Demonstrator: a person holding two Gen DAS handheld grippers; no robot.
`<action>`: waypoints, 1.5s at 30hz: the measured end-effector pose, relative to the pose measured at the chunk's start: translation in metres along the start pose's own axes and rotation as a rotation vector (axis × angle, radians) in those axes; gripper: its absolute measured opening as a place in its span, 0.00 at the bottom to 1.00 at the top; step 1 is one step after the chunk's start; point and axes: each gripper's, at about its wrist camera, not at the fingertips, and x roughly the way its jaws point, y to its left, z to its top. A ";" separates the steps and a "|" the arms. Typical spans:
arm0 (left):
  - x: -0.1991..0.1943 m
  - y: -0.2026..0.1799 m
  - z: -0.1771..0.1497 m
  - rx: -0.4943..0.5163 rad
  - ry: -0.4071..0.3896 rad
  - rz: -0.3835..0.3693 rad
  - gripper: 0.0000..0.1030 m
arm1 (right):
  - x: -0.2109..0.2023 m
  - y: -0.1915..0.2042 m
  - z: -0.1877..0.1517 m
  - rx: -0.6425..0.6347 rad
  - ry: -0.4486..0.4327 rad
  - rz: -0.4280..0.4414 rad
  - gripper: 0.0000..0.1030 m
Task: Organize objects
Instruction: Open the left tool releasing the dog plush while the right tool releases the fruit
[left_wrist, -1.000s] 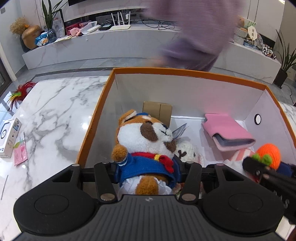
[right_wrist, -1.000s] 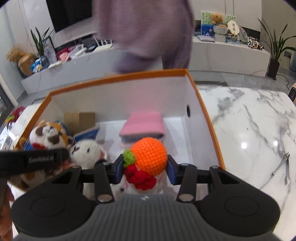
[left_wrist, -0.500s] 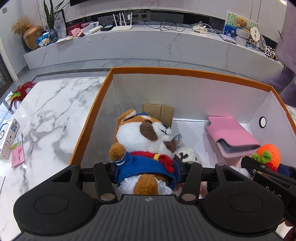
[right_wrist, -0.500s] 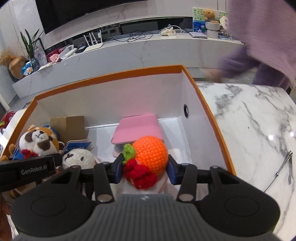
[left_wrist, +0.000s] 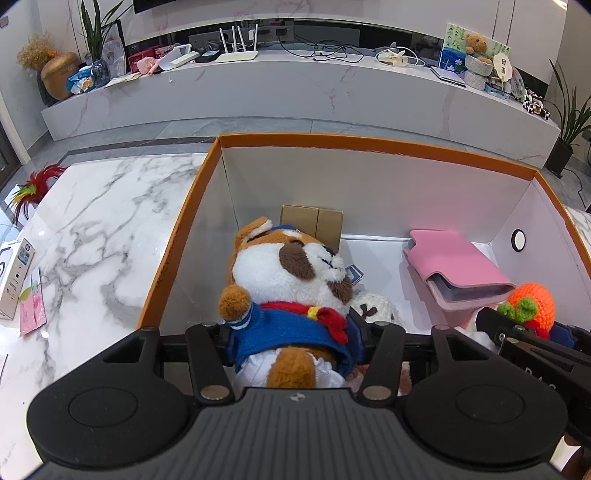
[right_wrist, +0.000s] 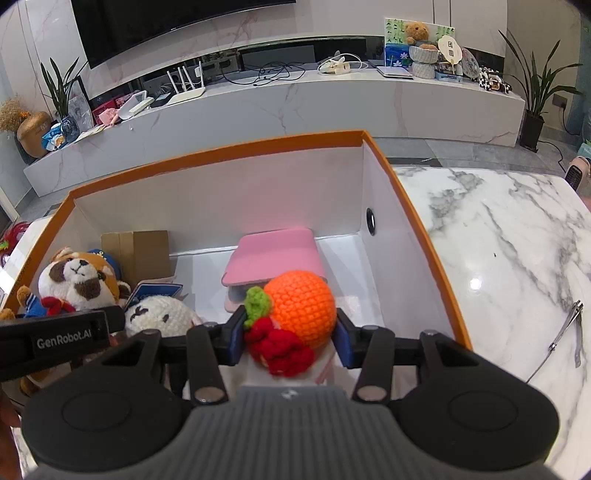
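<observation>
A white box with an orange rim (left_wrist: 369, 142) (right_wrist: 221, 151) stands on the marble table. My left gripper (left_wrist: 293, 341) is low in its left half. Its pads rest against the blue sweater of a brown-and-white plush dog (left_wrist: 288, 280) (right_wrist: 74, 280), and the jaws are opening. My right gripper (right_wrist: 288, 332) holds a crocheted orange toy (right_wrist: 301, 302) (left_wrist: 535, 302) with green and red parts over the box's right half. Its pads touch both sides and the jaws are easing slightly. A white crocheted toy (right_wrist: 159, 317) lies between the two grippers.
Inside the box lie a pink wallet (left_wrist: 454, 258) (right_wrist: 273, 254), a small cardboard box (left_wrist: 312, 221) and a blue card (right_wrist: 155, 291). On the table are a white carton (left_wrist: 14, 284), a pink packet (left_wrist: 31, 310), a feather toy (left_wrist: 33, 186) and metal clippers (right_wrist: 569, 328).
A person in a purple top walked from left to right behind the box and left the view. Both grippers kept their places with the toys between their pads.
</observation>
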 end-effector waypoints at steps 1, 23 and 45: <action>0.000 0.000 0.000 0.001 0.000 0.001 0.60 | 0.000 0.000 0.000 -0.001 0.000 0.000 0.49; -0.010 0.007 0.002 -0.024 0.001 -0.054 0.62 | -0.005 0.011 -0.004 -0.055 -0.016 0.021 0.73; -0.022 0.018 0.005 -0.045 -0.032 -0.037 0.62 | -0.019 0.009 -0.001 -0.053 -0.064 0.030 0.73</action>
